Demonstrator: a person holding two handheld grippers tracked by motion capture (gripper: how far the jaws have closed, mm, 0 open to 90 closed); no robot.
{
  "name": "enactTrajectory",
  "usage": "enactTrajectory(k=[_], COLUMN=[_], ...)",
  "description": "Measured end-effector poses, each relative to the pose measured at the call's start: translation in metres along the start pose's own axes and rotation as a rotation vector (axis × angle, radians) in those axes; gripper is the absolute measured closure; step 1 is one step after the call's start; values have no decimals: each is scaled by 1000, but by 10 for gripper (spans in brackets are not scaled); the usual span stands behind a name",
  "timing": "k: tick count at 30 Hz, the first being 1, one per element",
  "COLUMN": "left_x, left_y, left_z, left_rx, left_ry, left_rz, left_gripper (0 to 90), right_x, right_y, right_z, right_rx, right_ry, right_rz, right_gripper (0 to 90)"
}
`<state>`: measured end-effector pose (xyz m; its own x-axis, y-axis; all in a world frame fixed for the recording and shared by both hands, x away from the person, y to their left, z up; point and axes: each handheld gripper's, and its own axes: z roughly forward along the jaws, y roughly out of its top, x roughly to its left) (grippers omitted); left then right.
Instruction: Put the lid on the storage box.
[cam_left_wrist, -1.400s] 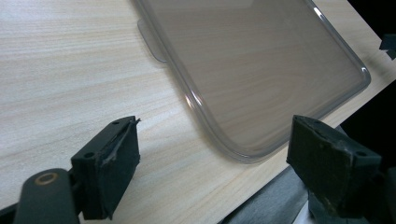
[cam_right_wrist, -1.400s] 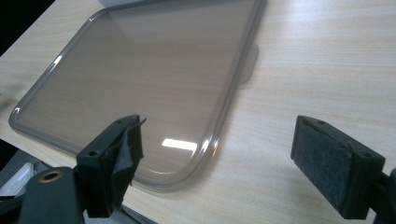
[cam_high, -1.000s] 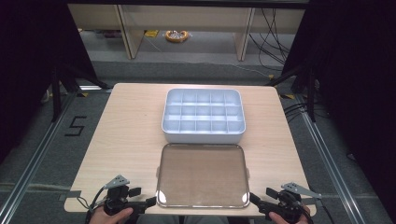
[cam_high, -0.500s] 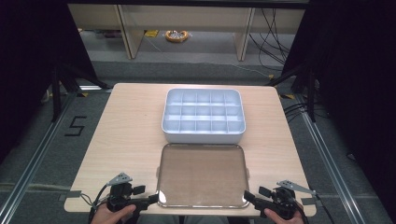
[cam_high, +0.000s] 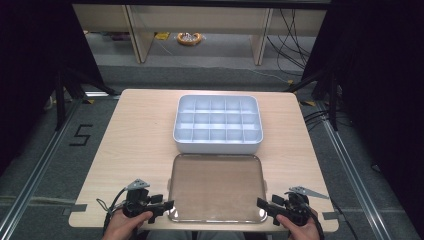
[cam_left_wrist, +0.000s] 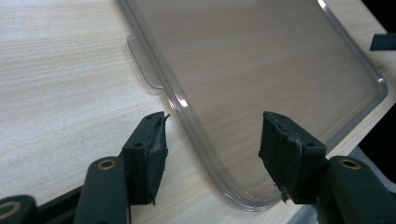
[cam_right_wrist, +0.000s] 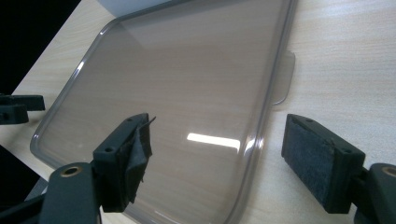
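A clear smoky plastic lid (cam_high: 216, 187) lies flat on the wooden table (cam_high: 140, 145) near its front edge. Behind it stands a white box (cam_high: 218, 123) divided into several empty compartments. My left gripper (cam_high: 165, 205) is open at the lid's front left corner; in the left gripper view the lid's rim (cam_left_wrist: 205, 154) runs between its spread jaws (cam_left_wrist: 212, 156). My right gripper (cam_high: 262, 204) is open at the front right corner, its jaws (cam_right_wrist: 217, 161) straddling the lid's edge (cam_right_wrist: 254, 144). Small tabs jut from the lid's sides (cam_left_wrist: 144, 63) (cam_right_wrist: 284, 77).
The table's front edge lies just under both hands. Bare wood flanks the lid and box left and right. Grey floor with rails, cables and a "5" mark (cam_high: 80, 135) surrounds the table; shelving legs (cam_high: 135, 35) stand beyond.
Both grippers have slid inward and slightly forward along the front edge, closing in on the lid's two front corners. The lid and the box have not moved.
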<state>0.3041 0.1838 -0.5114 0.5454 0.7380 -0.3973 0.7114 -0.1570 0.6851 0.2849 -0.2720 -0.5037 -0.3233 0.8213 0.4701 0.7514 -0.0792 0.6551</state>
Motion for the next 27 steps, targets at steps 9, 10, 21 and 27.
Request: enactTrajectory(k=[9, 10, 21, 27], left_x=[-9, -10, -15, -13], left_y=[-2, -3, -5, -6], left_z=[9, 9, 9, 8], left_rx=[37, 41, 45, 44], left_ry=[16, 12, 20, 13], left_rz=[-30, -22, -10, -4], left_gripper=[462, 462, 468, 463], right_x=[-4, -4, -9, -8], right_y=[4, 4, -6, -11], right_z=[9, 10, 8, 3], right_rx=[23, 29, 17, -5], right_ry=[-8, 2, 82, 143], right_rz=[30, 48, 282, 276], right_gripper=[294, 309, 402, 642])
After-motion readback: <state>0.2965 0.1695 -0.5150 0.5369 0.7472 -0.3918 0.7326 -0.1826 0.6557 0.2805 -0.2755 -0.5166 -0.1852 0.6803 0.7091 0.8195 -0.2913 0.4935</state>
